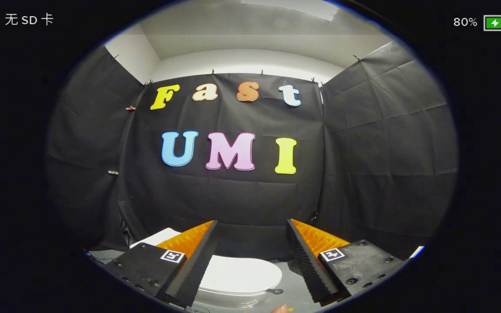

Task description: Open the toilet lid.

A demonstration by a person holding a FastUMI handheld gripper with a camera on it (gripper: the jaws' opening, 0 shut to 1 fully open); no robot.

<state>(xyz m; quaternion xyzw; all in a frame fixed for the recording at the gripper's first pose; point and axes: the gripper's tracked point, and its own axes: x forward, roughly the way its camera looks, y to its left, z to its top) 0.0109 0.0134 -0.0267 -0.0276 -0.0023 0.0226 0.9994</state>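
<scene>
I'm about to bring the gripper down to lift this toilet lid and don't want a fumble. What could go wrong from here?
1. The lid lies flat and closed below the open gripper, so the fingers may slip off its smooth top rather than catch the rim.
2. The lid sits low between the fingers, partly hidden behind them, so judging the front edge may be hard.

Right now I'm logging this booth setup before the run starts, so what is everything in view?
toilet lid: one, white, closed, low down between and below the fingers.
toilet tank: one, white, behind the lid, partly hidden.
booth wall: black cloth, three panels, beyond the toilet.
room wall: white, above the cloth.
fingertip: one, at the very bottom, person's.
gripper: one, fingers spread wide, holding nothing, above the lid.
</scene>
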